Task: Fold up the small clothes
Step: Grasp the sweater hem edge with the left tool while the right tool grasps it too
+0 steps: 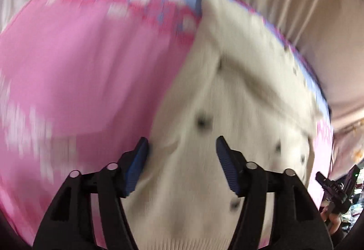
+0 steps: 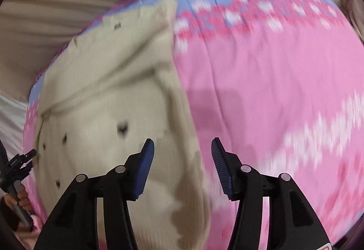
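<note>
Here we hold both tools spread wide and empty. Our left gripper (image 1: 182,159) hangs over the cream knit garment (image 1: 227,113), its blue pads (image 1: 140,159) apart: one pad sits at the garment's left edge where it meets the pink bedspread (image 1: 79,68), the other over the knit itself. Whether the pads touch the cloth we cannot tell, since both views are smeared by motion.

Our right gripper (image 2: 182,159) is just as wide, and it straddles the garment's (image 2: 102,102) right edge, one pad over cream knit and the other over the bedspread (image 2: 273,90). We judge that this placement at opposite side edges is deliberate: each tool stands where it could pinch a border and carry it inward for a fold.

The garment lies spread on the bedspread, dotted with small dark heart shapes (image 2: 122,129), with one portion already lying diagonally across its upper part. Beyond the bed hangs a beige curtain (image 1: 295,11). At the margin of each view we glimpse the other tool in our hand (image 2: 22,197).

We reckon the folding is at an early stage, with the side edges not yet gripped.
</note>
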Motion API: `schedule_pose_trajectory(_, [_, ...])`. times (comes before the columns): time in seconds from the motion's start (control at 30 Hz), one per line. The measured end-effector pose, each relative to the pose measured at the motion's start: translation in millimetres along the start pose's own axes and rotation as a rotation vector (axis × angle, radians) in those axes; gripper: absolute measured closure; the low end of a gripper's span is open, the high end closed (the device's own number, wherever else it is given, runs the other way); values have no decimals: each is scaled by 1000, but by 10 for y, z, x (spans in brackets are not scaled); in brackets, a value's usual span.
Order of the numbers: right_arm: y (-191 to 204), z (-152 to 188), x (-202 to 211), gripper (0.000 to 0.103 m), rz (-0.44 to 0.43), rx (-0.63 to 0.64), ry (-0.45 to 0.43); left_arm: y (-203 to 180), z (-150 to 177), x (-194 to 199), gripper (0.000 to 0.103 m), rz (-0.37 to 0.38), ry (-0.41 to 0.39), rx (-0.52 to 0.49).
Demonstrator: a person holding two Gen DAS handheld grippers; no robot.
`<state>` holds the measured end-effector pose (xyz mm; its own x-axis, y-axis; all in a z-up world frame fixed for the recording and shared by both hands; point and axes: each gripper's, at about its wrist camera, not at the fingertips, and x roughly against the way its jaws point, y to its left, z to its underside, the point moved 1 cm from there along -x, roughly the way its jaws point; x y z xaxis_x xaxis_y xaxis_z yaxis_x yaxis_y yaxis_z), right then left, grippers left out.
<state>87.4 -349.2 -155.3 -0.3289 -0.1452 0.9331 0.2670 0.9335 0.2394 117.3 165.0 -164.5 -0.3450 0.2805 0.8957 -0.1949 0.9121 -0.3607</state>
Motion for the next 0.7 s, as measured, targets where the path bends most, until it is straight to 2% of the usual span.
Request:
schedule_pose_trajectory(0.07, [-60, 377, -8, 43, -3, -9, 54, 8, 282, 41, 29, -16, 27, -16])
schedule_pose_trajectory(0.2, [-71, 898, -102, 43, 0, -7, 134, -20, 559, 41, 29, -89, 54, -111])
schedule_pose_trajectory(0.23, [-49, 945, -91, 42, 13, 4, 105, -29, 580, 22, 30, -100, 71, -122])
schedule_pose_trajectory(0.27, [-1, 979, -85, 42, 14, 20, 84, -31, 584, -6, 33, -116, 88, -126])
schedule_pose_trajectory(0.3, [46, 985, -94, 44, 35, 35, 75, -24, 573, -14, 42, -129, 95, -127])
schedule_pose_trajectory(0.33, [79, 975, -99, 71, 48, 47, 62, -15, 549, -26, 49, -146, 98, -120])
schedule_pose_trajectory(0.37, [123, 949, -107, 94, 26, 67, 54, -17, 540, -19, 70, -150, 93, -113])
schedule_pose_trajectory(0.4, [144, 920, -103, 95, -3, 66, 58, 24, 497, -1, 87, -137, 100, -92])
schedule_pose_trajectory(0.43, [168, 875, -42, 95, -11, 64, 40, 83, 456, 38, 90, -88, 115, -45])
schedule_pose_trajectory(0.5, [231, 813, 193, 95, -27, 95, -16, 179, 422, 227, 91, 1, 97, 34])
schedule_pose_trajectory(0.57, [236, 796, 469, 95, -75, 111, -54, 158, 455, 403, 91, 38, 92, 17])
schedule_pose_trajectory(0.63, [186, 847, 569, 94, -76, 140, -55, 125, 544, 429, 91, 27, 104, -22])
schedule_pose_trajectory(0.7, [63, 926, 362, 93, -51, 136, 15, 205, 707, 277, 90, -30, 139, -17])
